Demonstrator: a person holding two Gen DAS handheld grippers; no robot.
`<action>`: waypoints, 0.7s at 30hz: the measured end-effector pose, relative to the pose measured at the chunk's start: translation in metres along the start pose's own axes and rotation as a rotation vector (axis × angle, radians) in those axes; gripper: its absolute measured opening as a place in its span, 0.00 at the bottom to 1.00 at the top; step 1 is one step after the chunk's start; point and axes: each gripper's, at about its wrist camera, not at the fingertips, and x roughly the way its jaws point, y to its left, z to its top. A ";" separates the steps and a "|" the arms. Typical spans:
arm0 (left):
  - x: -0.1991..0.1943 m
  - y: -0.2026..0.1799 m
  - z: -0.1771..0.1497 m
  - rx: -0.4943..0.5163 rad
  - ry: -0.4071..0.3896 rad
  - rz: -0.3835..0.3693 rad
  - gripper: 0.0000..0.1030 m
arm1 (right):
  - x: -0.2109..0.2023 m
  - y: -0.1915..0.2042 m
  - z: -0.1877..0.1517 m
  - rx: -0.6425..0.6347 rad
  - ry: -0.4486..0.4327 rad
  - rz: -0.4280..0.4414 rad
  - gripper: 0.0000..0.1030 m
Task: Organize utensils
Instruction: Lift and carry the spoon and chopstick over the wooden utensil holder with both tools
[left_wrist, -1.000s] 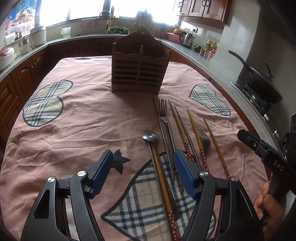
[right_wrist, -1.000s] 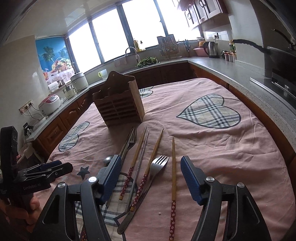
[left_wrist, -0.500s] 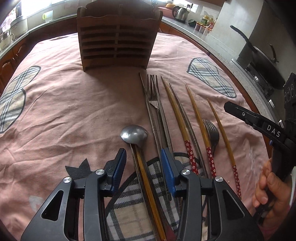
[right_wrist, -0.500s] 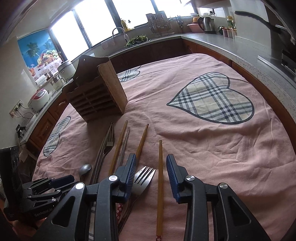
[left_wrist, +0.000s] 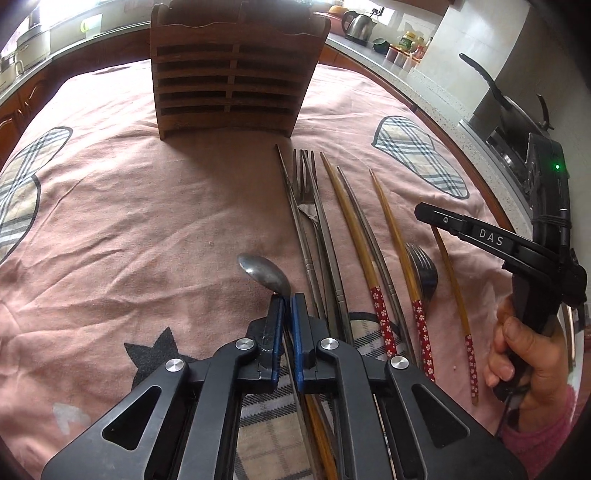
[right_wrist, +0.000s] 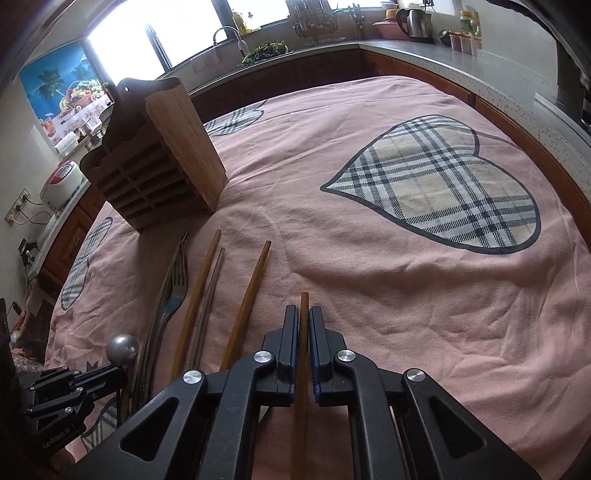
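My left gripper (left_wrist: 287, 301) is shut on the handle of a metal spoon (left_wrist: 264, 274), whose bowl sticks out just ahead of the blue pads. My right gripper (right_wrist: 303, 312) is shut on a wooden chopstick (right_wrist: 303, 314), the rightmost of the row; it also shows in the left wrist view (left_wrist: 452, 284). Forks (left_wrist: 303, 177) and several wooden and metal chopsticks (left_wrist: 351, 221) lie side by side on the pink cloth. A slatted wooden utensil holder (left_wrist: 232, 70) stands upright beyond them; it also shows in the right wrist view (right_wrist: 155, 162).
The pink tablecloth (right_wrist: 388, 258) with plaid hearts covers the table. Kitchen counters surround it, with a kettle (left_wrist: 356, 22), a wok on the stove (left_wrist: 517, 110) at the right and a rice cooker (right_wrist: 62, 177) at the left.
Both grippers moved forward and down onto the utensils and closed: the left on the spoon handle, the right on the rightmost wooden chopstick.
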 end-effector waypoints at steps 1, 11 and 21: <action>-0.003 0.000 0.000 0.000 -0.007 -0.005 0.02 | -0.005 0.001 0.000 -0.001 -0.014 0.003 0.05; -0.047 0.001 -0.004 -0.003 -0.106 -0.065 0.02 | -0.058 0.010 0.000 -0.001 -0.121 0.050 0.05; -0.095 0.018 -0.008 -0.052 -0.241 -0.095 0.02 | -0.096 0.038 -0.004 -0.028 -0.198 0.091 0.05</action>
